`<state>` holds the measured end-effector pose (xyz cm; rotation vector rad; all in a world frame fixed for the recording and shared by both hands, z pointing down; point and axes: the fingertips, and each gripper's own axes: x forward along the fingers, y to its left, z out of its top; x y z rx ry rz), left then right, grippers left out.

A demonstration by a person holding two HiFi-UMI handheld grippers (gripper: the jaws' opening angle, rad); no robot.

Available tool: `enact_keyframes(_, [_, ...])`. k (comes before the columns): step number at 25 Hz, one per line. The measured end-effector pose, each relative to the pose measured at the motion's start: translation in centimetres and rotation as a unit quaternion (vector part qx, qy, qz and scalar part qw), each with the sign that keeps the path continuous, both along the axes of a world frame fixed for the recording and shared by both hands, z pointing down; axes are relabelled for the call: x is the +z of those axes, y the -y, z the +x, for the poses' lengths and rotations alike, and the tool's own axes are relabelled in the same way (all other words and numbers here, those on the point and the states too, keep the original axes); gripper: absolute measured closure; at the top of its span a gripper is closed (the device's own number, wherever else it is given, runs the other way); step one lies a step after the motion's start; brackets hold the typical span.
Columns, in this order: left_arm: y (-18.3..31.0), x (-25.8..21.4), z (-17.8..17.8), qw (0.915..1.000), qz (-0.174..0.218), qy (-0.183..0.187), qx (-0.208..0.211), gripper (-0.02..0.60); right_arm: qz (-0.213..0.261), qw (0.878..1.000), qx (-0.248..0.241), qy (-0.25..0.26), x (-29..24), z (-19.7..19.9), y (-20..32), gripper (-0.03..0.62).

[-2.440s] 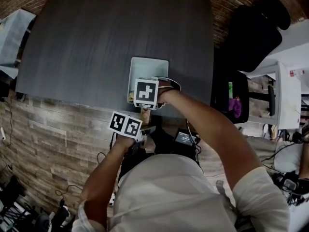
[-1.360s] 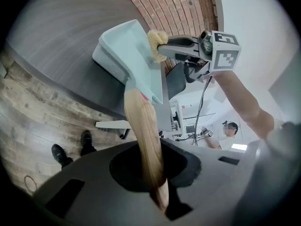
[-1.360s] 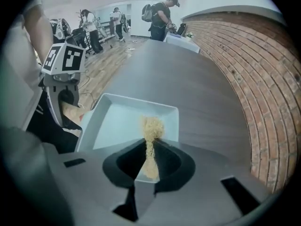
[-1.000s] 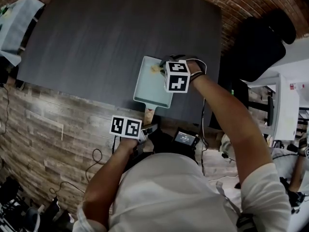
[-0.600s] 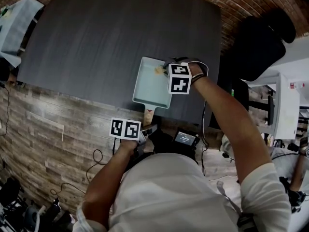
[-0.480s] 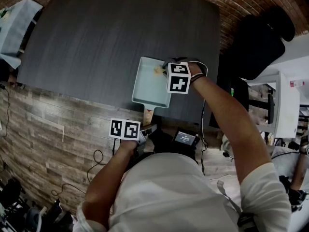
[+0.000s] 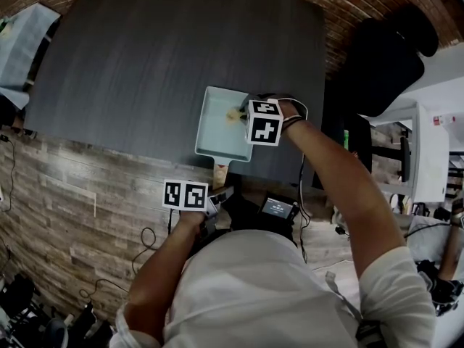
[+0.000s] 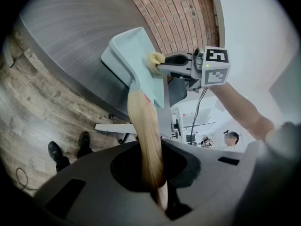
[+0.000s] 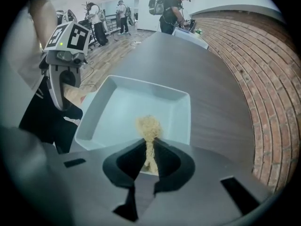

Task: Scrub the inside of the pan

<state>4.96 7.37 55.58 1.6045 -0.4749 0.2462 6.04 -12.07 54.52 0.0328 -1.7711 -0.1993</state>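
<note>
Where the pan (image 7: 217,125) lies at the near edge of the dark, grained surface (image 7: 145,56), its rounded wooden handle (image 8: 143,126) overhangs, pinched in your left claw (image 8: 159,194). The surface runs wide beyond and to your left. Your right claw (image 9: 149,161) pinches a tan, fibrous scrubber (image 9: 149,125) inside the smooth, pale, square pan, by its right wall.

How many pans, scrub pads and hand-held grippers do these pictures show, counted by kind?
Pan: 1
Scrub pad: 1
Hand-held gripper: 2 (left hand-held gripper, right hand-held gripper)
Total: 4
</note>
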Motion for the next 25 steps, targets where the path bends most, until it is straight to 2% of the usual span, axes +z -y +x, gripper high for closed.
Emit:
enact_keyframes(12, [0.1, 0.1, 0.0, 1.0000, -0.001, 0.000, -0.003, 0.543, -0.048, 0.999, 0.013, 0.011, 1.1, 0.0, -4.2, 0.540])
enact_keyframes(25, [0.1, 0.1, -0.1, 1.0000, -0.001, 0.003, -0.003, 0.543, -0.099, 0.992, 0.063, 0.049, 0.9, -0.5, -7.5, 0.540])
